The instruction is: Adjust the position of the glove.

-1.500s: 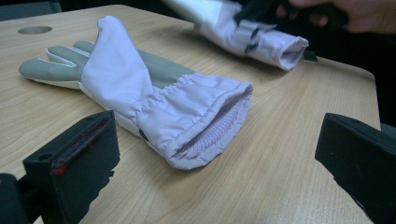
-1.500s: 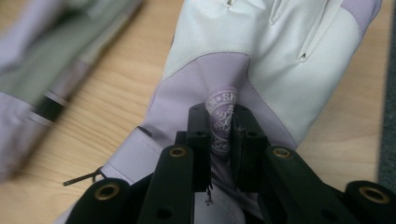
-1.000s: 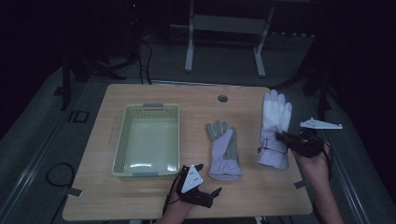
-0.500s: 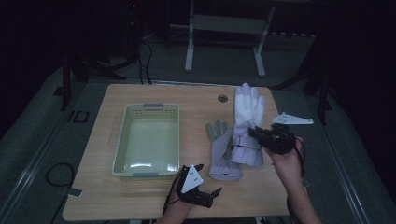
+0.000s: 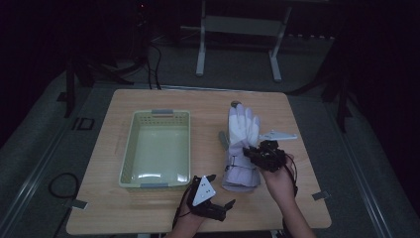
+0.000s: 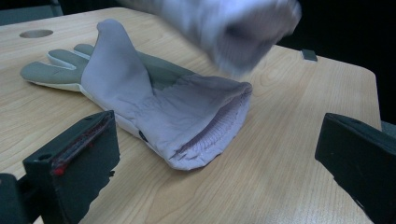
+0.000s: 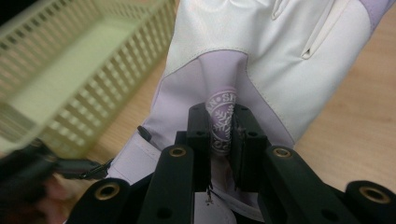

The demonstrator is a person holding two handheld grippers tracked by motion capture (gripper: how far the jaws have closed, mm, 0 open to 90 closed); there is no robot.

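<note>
A white glove [image 5: 242, 129] with a lilac cuff hangs from my right gripper [image 5: 250, 154], fingers pointing to the table's far side. In the right gripper view the gripper [image 7: 223, 121] is shut on a lilac fold with a snowflake badge on that glove [image 7: 261, 56]. A second, grey-and-lilac glove [image 6: 154, 93] lies flat on the table, cuff toward my left gripper [image 6: 219, 140]. The held glove [image 6: 233, 28] hovers blurred just above it. From the high view the lying glove [image 5: 237, 182] is mostly covered. My left gripper [image 5: 222, 191] rests open at the near edge with nothing between its jaws.
A pale green slatted basket [image 5: 156, 113] stands empty on the left half of the wooden table, and its wall [image 7: 70, 60] is close to the held glove's left. A round hole [image 5: 236, 103] sits near the far edge. A metal stand [image 5: 237, 25] is behind the table.
My right gripper has carried the white glove leftward from the table's right side to above the grey-and-lilac glove. The left gripper has stayed put.
</note>
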